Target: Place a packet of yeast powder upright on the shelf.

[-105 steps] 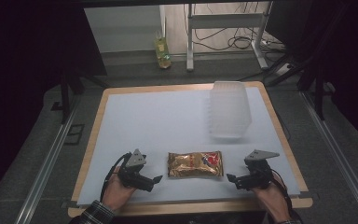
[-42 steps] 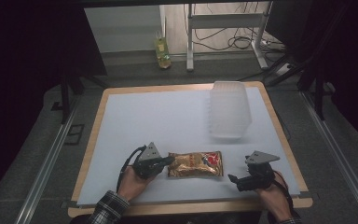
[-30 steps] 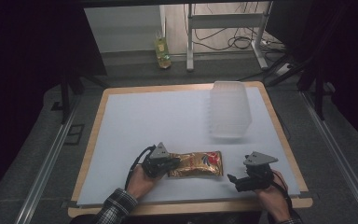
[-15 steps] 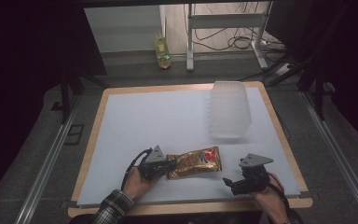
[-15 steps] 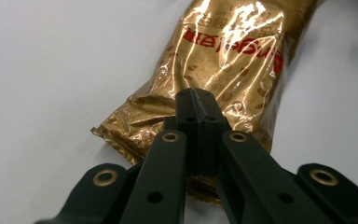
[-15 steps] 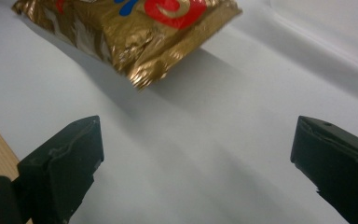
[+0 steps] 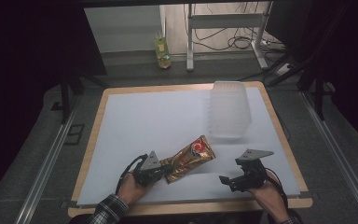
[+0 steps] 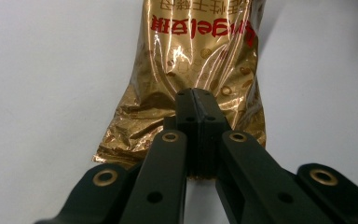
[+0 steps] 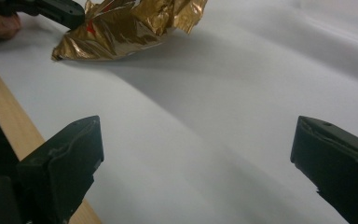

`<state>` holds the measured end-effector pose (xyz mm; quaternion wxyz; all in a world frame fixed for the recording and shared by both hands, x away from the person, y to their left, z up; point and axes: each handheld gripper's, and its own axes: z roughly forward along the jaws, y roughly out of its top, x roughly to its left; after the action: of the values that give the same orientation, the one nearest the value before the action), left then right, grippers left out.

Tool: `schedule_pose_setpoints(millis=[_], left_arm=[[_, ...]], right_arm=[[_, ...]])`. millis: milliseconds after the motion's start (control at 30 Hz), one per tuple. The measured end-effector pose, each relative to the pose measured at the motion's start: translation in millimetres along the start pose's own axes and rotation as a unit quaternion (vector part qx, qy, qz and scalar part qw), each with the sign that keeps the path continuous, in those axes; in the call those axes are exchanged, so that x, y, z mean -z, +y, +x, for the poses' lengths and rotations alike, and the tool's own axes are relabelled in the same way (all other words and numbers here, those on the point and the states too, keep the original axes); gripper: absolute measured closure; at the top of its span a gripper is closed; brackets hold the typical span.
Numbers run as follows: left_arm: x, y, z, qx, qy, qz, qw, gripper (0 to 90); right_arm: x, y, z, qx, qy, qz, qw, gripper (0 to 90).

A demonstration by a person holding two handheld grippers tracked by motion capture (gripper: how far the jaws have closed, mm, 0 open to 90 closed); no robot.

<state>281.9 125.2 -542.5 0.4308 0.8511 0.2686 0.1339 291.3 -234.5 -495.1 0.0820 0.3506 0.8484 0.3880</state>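
Note:
A gold foil snack bag (image 7: 189, 158) with red print lies on the white table cover, slanted from front left to back right. My left gripper (image 7: 162, 172) is shut on the bag's crimped near end (image 8: 144, 126), its jaws pressed together on the foil. My right gripper (image 7: 225, 180) rests low near the table's front right, jaws wide apart with nothing between them. In the right gripper view the bag (image 9: 126, 25) lies ahead at the upper left, apart from that gripper (image 9: 196, 163).
A stack of clear plastic containers (image 7: 228, 109) stands at the back right of the white cover. The wooden table edge (image 7: 191, 209) runs along the front. A bottle (image 7: 162, 49) and cables sit on the floor beyond the table.
My left gripper reached the bag's left end, shut on it, and swung the bag so it now slants toward the back right. The right gripper shifted slightly left.

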Motion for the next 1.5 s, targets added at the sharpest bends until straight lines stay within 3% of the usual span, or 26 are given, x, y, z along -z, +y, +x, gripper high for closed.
schedule_pose_setpoints(millis=[233,333,500,633,833,867,933,1000,1133,1500], left_arm=[[2.4,-2.7,-0.7,0.004,-0.001,0.004,1.0,90.0],[3.5,-3.6,-1.8,0.005,0.0,0.006,1.0,90.0],[4.5,-4.4,-2.5,0.005,0.0,0.011,0.9999,90.0],[4.8,-5.0,-2.7,0.006,-0.001,0.015,0.9999,90.0],[5.1,-5.6,-2.8,0.006,-0.003,0.021,0.9998,90.0],[4.9,-5.9,-3.4,0.004,-0.002,0.029,0.9996,90.0],[5.5,-7.7,-3.9,0.002,-0.001,0.039,0.9992,90.0],[5.1,-7.5,-4.3,0.0,0.001,0.04,0.9992,90.0],[5.1,-7.6,-3.5,0.002,-0.002,0.04,0.9992,90.0],[5.3,-7.7,-3.8,-0.001,0.001,0.04,0.9992,90.0]], right_arm=[[-6.5,10.2,-2.1,-0.015,0.035,0.01,0.9992,1.1],[-14.4,19.3,-2.2,-0.022,0.054,0.028,0.9979,0.7],[-21.6,31.1,-3.1,-0.034,0.062,0.042,0.9966,1.0],[-32.0,47.9,-4.2,-0.066,0.084,0.042,0.9934,8.5],[-48.3,65.8,-6.0,-0.072,0.106,0.047,0.9906,15.7],[-54.5,72.3,-7.8,-0.084,0.115,0.048,0.9886,19.2],[-56.8,74.6,-8.5,-0.087,0.121,0.048,0.9877,20.7],[-67.0,83.4,-11.5,-0.096,0.137,0.056,0.9844,28.7],[-73.7,89.2,-12.8,-0.105,0.153,0.061,0.9808,36.9],[-81.5,108.7,-6.9,-0.078,0.17,0.088,0.9784,63.2]])
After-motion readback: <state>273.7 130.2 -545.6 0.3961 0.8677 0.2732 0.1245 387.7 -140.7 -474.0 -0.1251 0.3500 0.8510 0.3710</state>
